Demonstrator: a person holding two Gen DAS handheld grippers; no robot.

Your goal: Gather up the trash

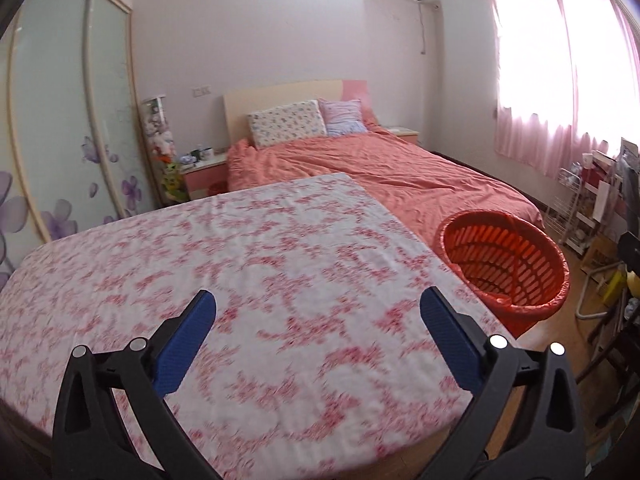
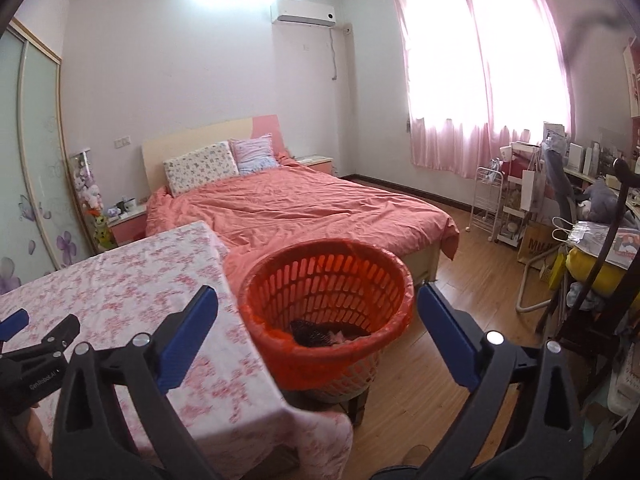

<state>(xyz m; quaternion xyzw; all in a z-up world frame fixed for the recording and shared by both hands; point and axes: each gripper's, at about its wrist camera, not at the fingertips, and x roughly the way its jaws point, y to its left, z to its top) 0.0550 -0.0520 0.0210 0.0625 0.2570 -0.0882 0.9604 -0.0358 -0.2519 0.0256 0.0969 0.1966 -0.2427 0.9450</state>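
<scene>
Both claws wide open & empty, left claw (image 1: pixel 318 308) over bare counter (image 1: pixel 240 248), right claw (image 2: pixel 318 304) at orange basket (image 2: pixel 394 280) — nothing left on top afaict, so scan before reaching.

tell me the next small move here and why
Probably pull both grippers back and scan for more trash. The left gripper and right gripper are open and hold nothing, the floral tablecloth shows no litter, and the orange basket already holds some items.

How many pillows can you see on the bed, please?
2: a floral pillow leaning against the headboard, and a striped pillow just right of it. More could be hidden behind them.
</scene>
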